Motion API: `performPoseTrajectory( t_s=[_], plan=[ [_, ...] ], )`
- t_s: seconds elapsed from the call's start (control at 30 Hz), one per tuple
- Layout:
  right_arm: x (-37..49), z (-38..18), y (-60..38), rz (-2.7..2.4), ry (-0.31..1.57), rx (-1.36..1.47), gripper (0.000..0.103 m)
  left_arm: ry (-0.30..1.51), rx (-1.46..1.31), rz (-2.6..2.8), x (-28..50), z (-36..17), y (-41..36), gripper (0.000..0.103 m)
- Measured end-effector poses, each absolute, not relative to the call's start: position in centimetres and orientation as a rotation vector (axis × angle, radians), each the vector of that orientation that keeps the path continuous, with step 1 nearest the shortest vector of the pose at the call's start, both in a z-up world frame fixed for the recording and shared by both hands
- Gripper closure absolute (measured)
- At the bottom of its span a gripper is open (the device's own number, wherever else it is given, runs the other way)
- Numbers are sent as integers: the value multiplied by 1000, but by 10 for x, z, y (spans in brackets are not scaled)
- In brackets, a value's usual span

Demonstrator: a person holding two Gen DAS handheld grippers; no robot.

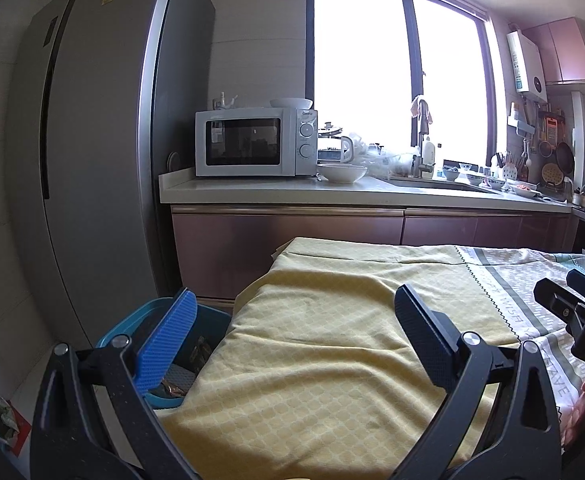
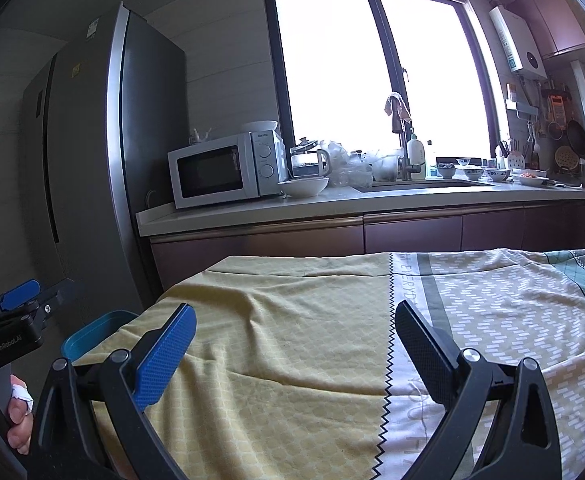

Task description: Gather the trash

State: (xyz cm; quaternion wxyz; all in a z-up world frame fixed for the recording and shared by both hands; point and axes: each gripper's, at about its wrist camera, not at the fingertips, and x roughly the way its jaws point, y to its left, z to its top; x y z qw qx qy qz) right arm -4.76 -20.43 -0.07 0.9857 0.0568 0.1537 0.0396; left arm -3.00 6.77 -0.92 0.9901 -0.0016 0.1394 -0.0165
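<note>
A blue bin (image 1: 160,312) stands on the floor at the left edge of the cloth-covered table (image 1: 332,340); wrappers (image 1: 200,354) lie inside it. My left gripper (image 1: 292,312) is open over the table's left part, its blue finger in front of the bin, with nothing between the fingers. My right gripper (image 2: 294,326) is open above the yellow cloth (image 2: 272,340), also holding nothing. In the right wrist view the bin's rim (image 2: 92,330) shows at the table's left corner, and the left gripper (image 2: 16,300) sits at the far left. No trash shows on the cloth.
A tall grey fridge (image 1: 92,160) stands at left. Behind the table runs a counter (image 1: 332,192) with a white microwave (image 1: 252,142), bowls, a sink and dishes under a bright window. Some crumpled litter (image 1: 0,420) lies on the floor at lower left. A hand (image 2: 18,416) holds the left gripper's handle.
</note>
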Motion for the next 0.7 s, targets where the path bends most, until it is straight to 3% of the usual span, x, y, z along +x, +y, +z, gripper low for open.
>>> performPoseTrajectory(
  t_s=[0.7],
  plan=[
    [-46,1,-208,62,309,109,7,265,6,-34,-31,-12,67,6]
  ],
)
